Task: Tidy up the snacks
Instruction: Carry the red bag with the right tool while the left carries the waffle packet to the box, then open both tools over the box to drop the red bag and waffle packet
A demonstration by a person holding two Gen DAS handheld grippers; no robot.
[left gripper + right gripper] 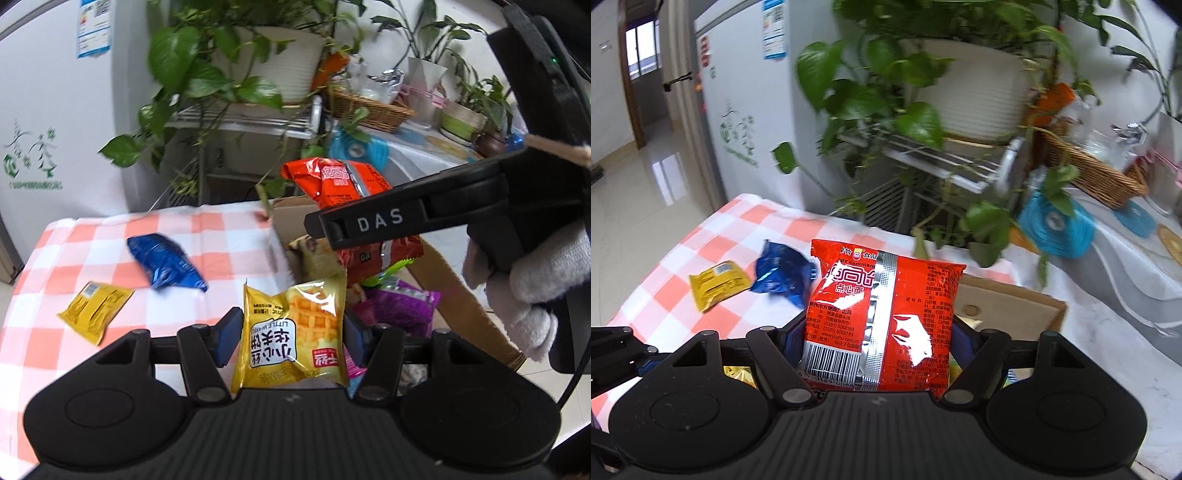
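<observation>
A yellow waffle packet (295, 328) is clamped between the blue pads of the left hand-held gripper (290, 338), which is closed on its sides; the packet is held upright above the near edge of the bench (74, 236), just beside a cardboard box (461, 295). A red noodle packet (882, 317) is pinched in the right hand-held gripper (879, 341), whose fingers are pressed against the packet's lower edges; it is held in the air over the box (1008, 302). In the left wrist view, the same red packet (340, 184) is seen above the box, where purple, green and other packets are piled. On the checked cloth of the bench, a blue packet (166, 262) and a small yellow sachet (94, 308) are lying near each other, apart from the box. A gloved hand (524, 288) is wrapped around the right tool's handle.
</observation>
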